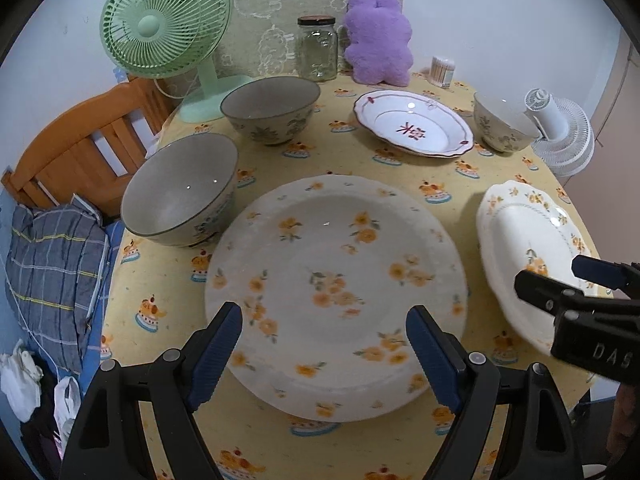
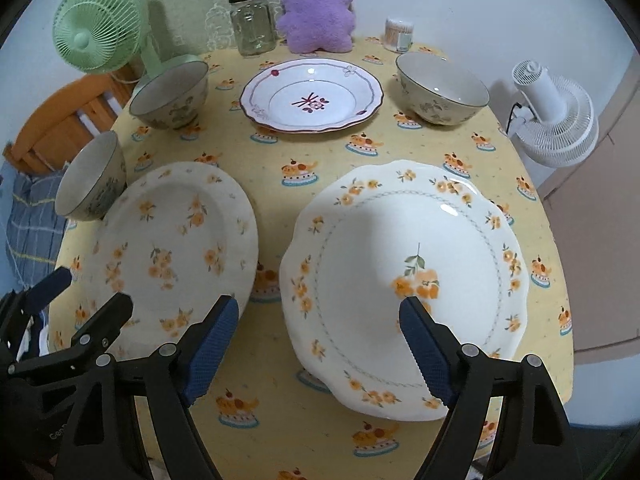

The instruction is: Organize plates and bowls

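A round plate with orange flowers (image 1: pixel 336 264) lies on the yellow tablecloth, and my left gripper (image 1: pixel 324 314) hangs open just above its near rim, touching nothing. Beside it on the right is a scalloped white plate (image 2: pixel 404 248); my right gripper (image 2: pixel 320 304) is open over its near left edge, empty too. Farther back stand a pink-rimmed deep plate (image 2: pixel 312 96) and three floral bowls: near left (image 1: pixel 180 192), far left (image 1: pixel 272 108), far right (image 2: pixel 442 92). Each gripper shows at the edge of the other's view.
Along the wall stand a green desk fan (image 1: pixel 164 24), a glass jar (image 1: pixel 317 50), a purple plush (image 1: pixel 378 40) and a toothpick holder (image 1: pixel 442 70). A white fan (image 2: pixel 556 120) sits off the table's right edge. A wooden chair (image 1: pixel 80 152) and plaid cloth (image 1: pixel 52 264) are on the left.
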Motion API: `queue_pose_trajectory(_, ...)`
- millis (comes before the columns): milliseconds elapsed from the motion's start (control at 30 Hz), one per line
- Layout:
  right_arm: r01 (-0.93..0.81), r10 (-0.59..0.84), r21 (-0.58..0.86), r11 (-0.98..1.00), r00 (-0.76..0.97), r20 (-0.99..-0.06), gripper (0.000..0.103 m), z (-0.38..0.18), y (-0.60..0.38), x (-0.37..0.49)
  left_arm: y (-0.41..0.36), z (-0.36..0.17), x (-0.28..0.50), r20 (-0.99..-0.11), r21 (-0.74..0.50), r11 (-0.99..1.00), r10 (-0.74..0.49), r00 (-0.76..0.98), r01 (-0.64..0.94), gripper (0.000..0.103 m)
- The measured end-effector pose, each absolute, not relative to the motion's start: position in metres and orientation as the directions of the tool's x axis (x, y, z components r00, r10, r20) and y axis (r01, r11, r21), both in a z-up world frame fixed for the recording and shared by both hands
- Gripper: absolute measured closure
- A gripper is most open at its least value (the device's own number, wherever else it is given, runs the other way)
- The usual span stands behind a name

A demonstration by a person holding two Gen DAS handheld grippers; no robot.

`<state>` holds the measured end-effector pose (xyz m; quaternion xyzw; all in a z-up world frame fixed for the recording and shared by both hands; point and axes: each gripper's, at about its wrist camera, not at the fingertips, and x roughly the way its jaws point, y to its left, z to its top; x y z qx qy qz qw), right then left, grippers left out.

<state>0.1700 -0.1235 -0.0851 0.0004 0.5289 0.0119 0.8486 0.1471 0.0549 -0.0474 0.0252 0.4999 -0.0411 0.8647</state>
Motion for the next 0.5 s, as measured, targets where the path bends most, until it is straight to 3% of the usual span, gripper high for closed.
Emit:
queue_pose_trajectory(167,-0.029,0.010,-0.002,1.000,0.415,-0.910,0.034,-0.095,-0.113,0.185,0.069,-0.058,0.158,-0.878,0.005,0.995,-0.044,0.477,0.100,0.017)
queue_pose_trajectory(500,-0.075,0.026,-0.005,0.997,0.400,-0.916,0.034,-0.112,-0.083,0.214,0.092,-0.080,0.184,-0.896,0.019,0.997,-0.019,0.444,0.081,0.018)
